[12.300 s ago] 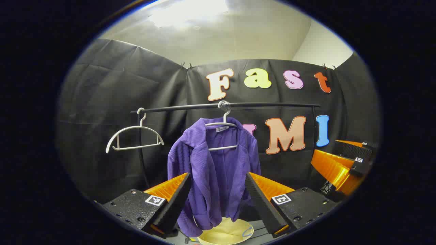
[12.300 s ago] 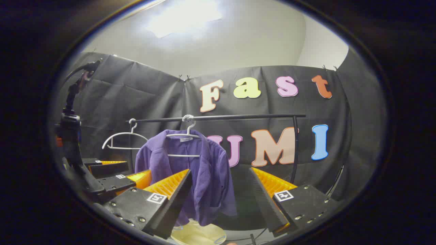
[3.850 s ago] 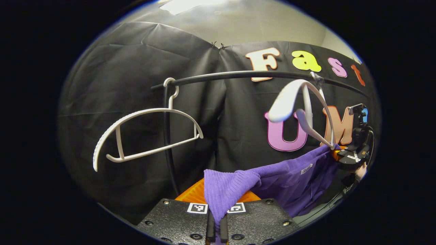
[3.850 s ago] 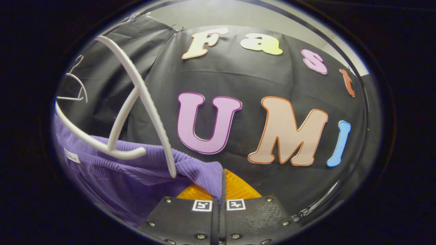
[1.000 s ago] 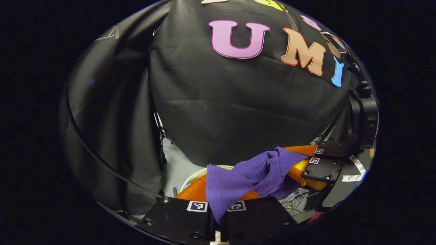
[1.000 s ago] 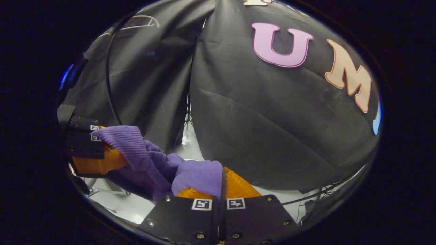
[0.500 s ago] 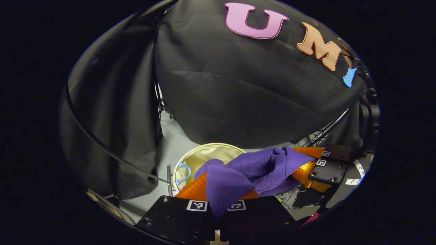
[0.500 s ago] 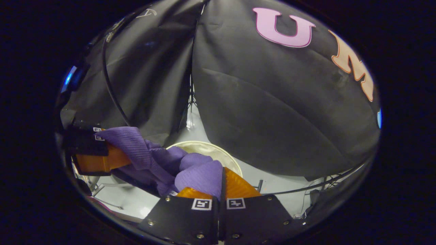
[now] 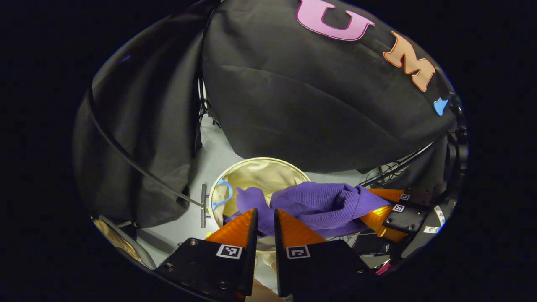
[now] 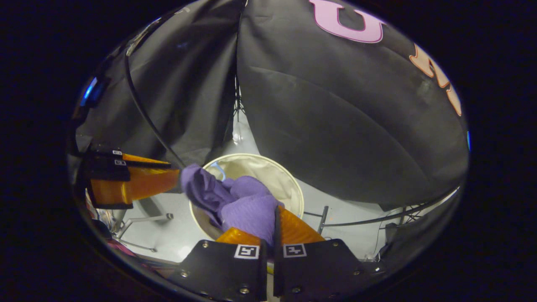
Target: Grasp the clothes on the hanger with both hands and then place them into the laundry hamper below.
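We get left gripper view riding left gripper [image 9: 264, 216], looking steeply down, close above hamper [image 9: 268, 165]. Right gripper view rides right gripper [image 10: 275, 216], same downward tilt. Both share hamper, purple garment [image 10: 235, 201], floor [image 9: 209, 151].

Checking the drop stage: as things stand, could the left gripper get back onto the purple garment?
Probably yes. The left gripper is open just above the purple garment, which hangs over the hamper from the right gripper; nothing lies between.
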A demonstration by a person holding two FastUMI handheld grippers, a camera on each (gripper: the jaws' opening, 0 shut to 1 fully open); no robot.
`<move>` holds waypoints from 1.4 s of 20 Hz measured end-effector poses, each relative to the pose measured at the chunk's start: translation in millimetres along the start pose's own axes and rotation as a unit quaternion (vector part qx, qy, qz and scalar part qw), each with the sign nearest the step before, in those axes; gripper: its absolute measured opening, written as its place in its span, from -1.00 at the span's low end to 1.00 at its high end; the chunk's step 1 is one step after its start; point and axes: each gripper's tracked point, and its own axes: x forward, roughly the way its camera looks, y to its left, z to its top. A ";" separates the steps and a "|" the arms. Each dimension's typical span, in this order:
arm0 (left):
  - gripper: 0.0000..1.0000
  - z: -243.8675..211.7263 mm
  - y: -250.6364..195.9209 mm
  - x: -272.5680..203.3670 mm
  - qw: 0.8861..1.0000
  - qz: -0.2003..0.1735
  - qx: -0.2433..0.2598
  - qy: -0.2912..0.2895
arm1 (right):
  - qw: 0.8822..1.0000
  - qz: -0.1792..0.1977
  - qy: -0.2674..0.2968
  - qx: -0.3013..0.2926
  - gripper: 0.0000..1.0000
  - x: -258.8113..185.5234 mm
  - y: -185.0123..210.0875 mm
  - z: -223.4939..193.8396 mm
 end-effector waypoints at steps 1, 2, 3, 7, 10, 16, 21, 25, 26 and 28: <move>-0.68 0.8 -0.1 -0.7 1.000 0.001 0.002 -0.001 | 1.000 0.003 0.001 0.002 -0.87 -0.3 1.4 -3.0; -0.53 1.2 -1.5 -2.1 1.000 0.001 0.003 -0.001 | 1.000 0.005 0.003 0.002 -0.87 -1.3 1.5 -3.6; -0.52 0.2 -3.5 -2.9 1.000 0.001 0.004 -0.001 | 1.000 0.004 -0.004 0.003 -0.87 -7.5 2.3 -0.3; -0.53 -8.3 0.3 -1.3 1.000 0.000 0.010 0.000 | 1.000 0.001 -0.021 0.004 -0.87 -12.6 -0.3 12.1; -0.53 -5.0 -1.3 -4.4 1.000 -0.002 0.016 -0.006 | 1.000 0.000 -0.024 0.005 -0.87 -16.0 -1.7 12.8; -0.53 8.6 -3.5 -14.4 0.999 0.001 0.037 -0.037 | 0.999 -0.009 -0.044 0.012 -0.87 -34.5 -4.8 17.8; -0.53 52.1 -24.5 -62.0 0.991 -0.003 0.065 -0.118 | 0.994 -0.030 -0.098 0.026 -0.86 -68.4 -16.3 44.7; -0.53 91.1 -43.5 -101.7 0.978 -0.011 0.088 -0.188 | 0.986 -0.052 -0.153 0.037 -0.87 -107.3 -28.8 77.9; -0.53 100.3 -49.7 -113.1 0.974 -0.013 0.095 -0.205 | 0.983 -0.058 -0.167 0.039 -0.86 -117.7 -32.1 86.6; -0.53 117.9 -62.4 -136.0 0.964 -0.017 0.112 -0.239 | 0.977 -0.070 -0.197 0.045 -0.87 -139.9 -37.3 100.2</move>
